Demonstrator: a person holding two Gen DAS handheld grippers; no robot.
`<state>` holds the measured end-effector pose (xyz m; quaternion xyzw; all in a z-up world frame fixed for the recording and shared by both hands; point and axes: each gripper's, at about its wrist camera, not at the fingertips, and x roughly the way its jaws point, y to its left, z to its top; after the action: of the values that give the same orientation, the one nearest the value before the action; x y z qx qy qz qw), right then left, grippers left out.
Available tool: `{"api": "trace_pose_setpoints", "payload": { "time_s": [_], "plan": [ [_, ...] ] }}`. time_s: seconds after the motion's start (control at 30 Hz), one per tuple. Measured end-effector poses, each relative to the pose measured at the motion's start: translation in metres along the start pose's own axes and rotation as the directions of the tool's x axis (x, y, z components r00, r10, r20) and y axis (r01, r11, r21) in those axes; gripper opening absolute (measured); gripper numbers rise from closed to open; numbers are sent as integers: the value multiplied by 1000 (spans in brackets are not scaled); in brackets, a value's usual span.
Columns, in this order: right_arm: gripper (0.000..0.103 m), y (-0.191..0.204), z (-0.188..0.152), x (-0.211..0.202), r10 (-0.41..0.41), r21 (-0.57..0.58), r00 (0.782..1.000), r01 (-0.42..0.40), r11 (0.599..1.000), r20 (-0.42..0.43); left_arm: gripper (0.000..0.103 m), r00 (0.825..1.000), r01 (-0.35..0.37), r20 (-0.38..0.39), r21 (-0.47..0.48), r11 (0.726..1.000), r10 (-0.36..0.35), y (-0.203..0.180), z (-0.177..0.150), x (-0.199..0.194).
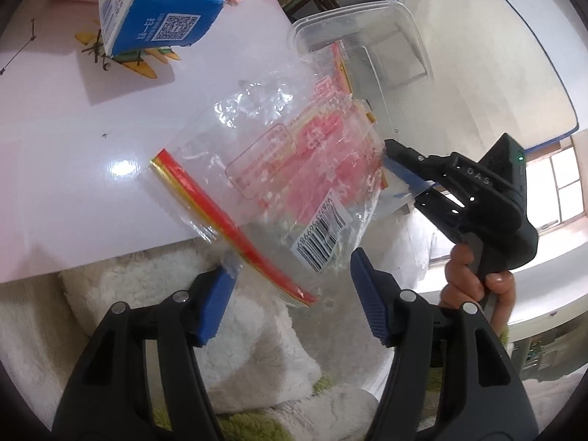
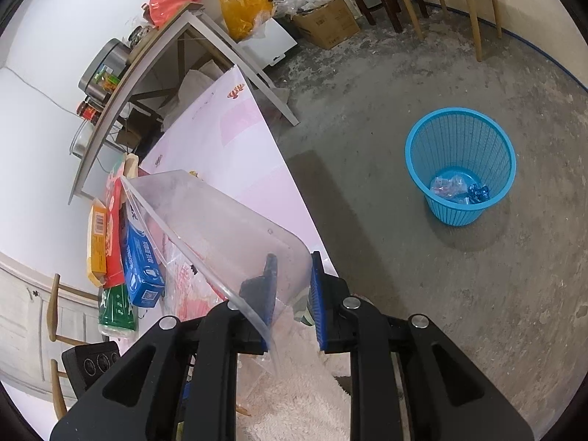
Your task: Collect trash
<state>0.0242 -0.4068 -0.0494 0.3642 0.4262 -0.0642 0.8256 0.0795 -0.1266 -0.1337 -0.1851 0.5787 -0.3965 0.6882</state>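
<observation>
1. Left wrist view only: left gripper (image 1: 290, 294), jaws apart, at clear zip bag (image 1: 279, 169) overhanging the table (image 1: 73, 183) edge.
2. Right wrist view only: right gripper (image 2: 292, 305) clamped on clear plastic container (image 2: 220, 220); blue wastebasket (image 2: 461, 169) on floor, well apart.

Bright, even daylight from a window (image 1: 562, 187) right of the fingers; white glare spot on the glossy bench (image 1: 123, 167) ahead-left; soft shadows; strong fisheye bending and dark corner vignetting; focus mostly sharp.
</observation>
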Motion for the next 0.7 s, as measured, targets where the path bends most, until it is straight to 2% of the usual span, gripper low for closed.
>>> {"api": "trace_pose_setpoints", "payload": {
  "time_s": [0.13, 0.17, 0.33, 0.37, 0.47, 0.57, 0.7],
  "plan": [
    [18, 0, -1, 1, -2, -2, 1000, 2, 1000, 1, 56, 1000, -3, 18, -3, 1000, 3, 5, -5, -8],
    [18, 1, -1, 1, -4, -4, 1000, 4, 1000, 1, 48, 1000, -4, 25, -1, 1000, 4, 4, -4, -10],
    [18, 4, -2, 2, -4, -13, 1000, 5, 1000, 2, 30, 999, 4, 41, 20, 1000, -5, 3, -10, -17],
    [18, 4, -2, 2, -9, -17, 1000, 9, 1000, 5, 22, 999, 1, 47, 27, 1000, -2, 2, -10, -18],
    [18, 3, -1, -1, -19, -17, 1000, 19, 1000, 14, 14, 999, 12, 51, 37, 999, -14, -1, -11, -21],
    [18, 1, 1, -5, -35, -13, 999, 35, 999, 32, 7, 998, 12, 64, 113, 994, -19, -15, -14, -31],
    [18, -3, 4, -6, -46, 2, 998, 46, 999, 47, 3, 994, 7, 104, 197, 980, -28, -38, -17, -40]
  ]
}}
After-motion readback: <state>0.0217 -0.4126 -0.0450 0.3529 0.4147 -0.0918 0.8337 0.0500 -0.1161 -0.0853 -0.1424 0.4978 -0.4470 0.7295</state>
